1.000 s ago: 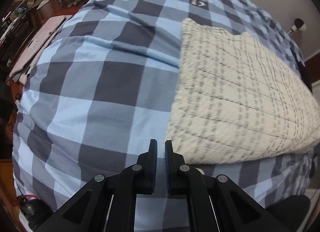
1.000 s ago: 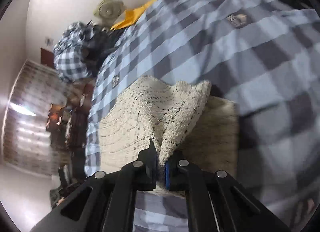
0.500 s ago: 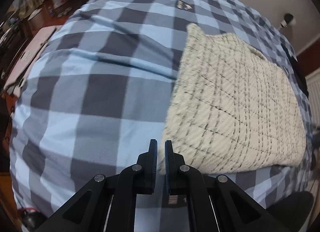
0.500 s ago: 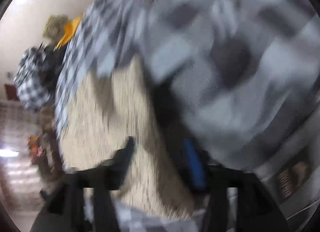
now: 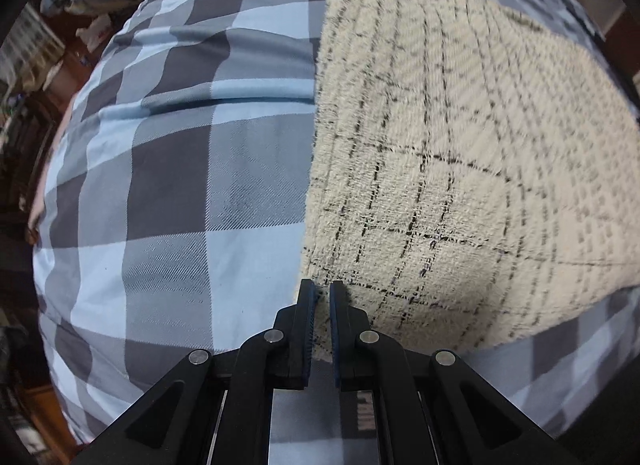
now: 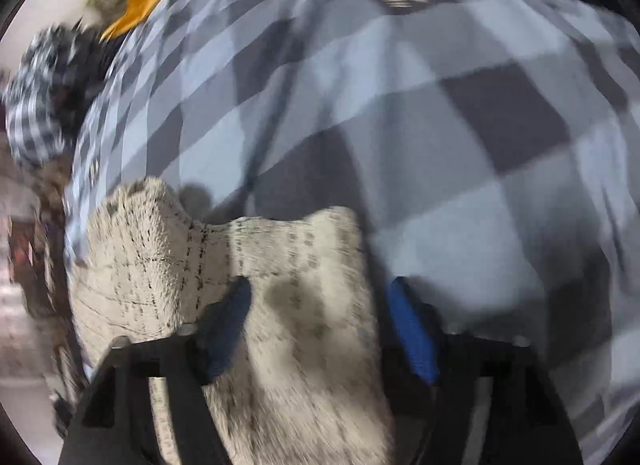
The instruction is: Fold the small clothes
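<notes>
A cream knit garment (image 5: pixel 460 169) with thin dark check lines lies folded flat on the blue-and-grey checked bed cover (image 5: pixel 172 185). My left gripper (image 5: pixel 320 289) is shut, its tips down at the garment's near left corner; the cloth shows through the narrow slit between the fingers. In the blurred right wrist view, my right gripper (image 6: pixel 318 289) hangs over the garment (image 6: pixel 160 265) near its right edge. Its jaws stand apart and are closing, with cloth under and between them, and the blue pads (image 6: pixel 412 329) do not press on it.
A heap of checked cloth (image 6: pixel 36 105) and an orange item (image 6: pixel 136 5) lie at the bed's far end. Dark wooden furniture with clutter (image 5: pixel 24 125) lines the bed's left side. The bed cover (image 6: pixel 440 125) stretches bare to the right of the garment.
My right gripper let go of the raised fold it pinched, opened wide, and dropped to the garment's right edge. The left gripper, still shut, sank onto the near left corner.
</notes>
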Available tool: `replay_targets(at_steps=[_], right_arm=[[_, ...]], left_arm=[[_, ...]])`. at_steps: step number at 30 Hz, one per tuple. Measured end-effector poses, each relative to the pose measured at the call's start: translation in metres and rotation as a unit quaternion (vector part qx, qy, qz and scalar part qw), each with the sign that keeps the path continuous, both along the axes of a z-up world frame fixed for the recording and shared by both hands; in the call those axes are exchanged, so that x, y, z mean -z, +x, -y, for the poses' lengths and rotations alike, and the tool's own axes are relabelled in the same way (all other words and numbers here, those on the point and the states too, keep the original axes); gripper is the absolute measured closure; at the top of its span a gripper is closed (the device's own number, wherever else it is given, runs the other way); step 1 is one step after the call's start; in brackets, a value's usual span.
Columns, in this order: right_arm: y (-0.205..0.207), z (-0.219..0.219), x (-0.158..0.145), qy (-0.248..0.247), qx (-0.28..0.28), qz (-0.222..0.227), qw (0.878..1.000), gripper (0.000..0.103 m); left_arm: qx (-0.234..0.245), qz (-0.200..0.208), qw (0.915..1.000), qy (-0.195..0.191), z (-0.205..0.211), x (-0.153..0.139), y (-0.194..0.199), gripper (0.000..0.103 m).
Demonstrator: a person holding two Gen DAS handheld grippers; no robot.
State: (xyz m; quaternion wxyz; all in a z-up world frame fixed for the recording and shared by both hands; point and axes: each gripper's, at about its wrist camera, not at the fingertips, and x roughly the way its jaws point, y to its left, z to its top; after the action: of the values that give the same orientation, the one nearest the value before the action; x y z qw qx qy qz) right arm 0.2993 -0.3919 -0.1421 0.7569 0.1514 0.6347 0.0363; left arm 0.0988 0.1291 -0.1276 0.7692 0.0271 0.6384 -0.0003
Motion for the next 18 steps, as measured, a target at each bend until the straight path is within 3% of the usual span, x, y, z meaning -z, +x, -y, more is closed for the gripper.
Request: replay_targets(at_steps=[1,3,8,10,12,14,16,18], right_arm=[[0.007,-0.006,-0.003,-0.027,-0.006,0.004,1.000,0.102],[0.003,-0.009,-0.023,-0.042,-0.014,0.041,0.998,0.102],[-0.007,0.005,-0.103,0.014,0.003,0.161,0.987,0.103],[0.000,0.007,-0.123,0.025,0.010,0.188,0.982,0.103],[0.013,0.005,-0.120,0.013,0.018,0.179,0.984,0.103],[0.032,0.003,-0.091,-0.040,0.029,0.130,0.990,0.102],[0.042,0.017,-0.047,-0.104,0.050,0.048,0.992,0.096],[0.040,0.039,-0.032,-0.095,0.083,0.018,0.992,0.093]], left_arm=[[0.003,0.000,0.9999,0.011,0.004,0.005,0.000,0.099],[0.006,0.006,0.9993,0.035,0.011,0.012,0.001,0.099],[0.017,0.016,0.9977,0.064,0.024,0.018,0.000,0.099],[0.015,0.015,0.9979,0.060,0.024,0.019,-0.001,0.099],[0.006,0.013,0.9987,0.049,0.019,0.018,0.001,0.099],[-0.005,0.009,0.9994,0.034,0.008,0.014,0.004,0.099],[-0.014,0.006,0.9996,0.022,0.002,0.013,0.003,0.099],[-0.018,0.004,0.9997,0.018,-0.004,0.013,0.003,0.099]])
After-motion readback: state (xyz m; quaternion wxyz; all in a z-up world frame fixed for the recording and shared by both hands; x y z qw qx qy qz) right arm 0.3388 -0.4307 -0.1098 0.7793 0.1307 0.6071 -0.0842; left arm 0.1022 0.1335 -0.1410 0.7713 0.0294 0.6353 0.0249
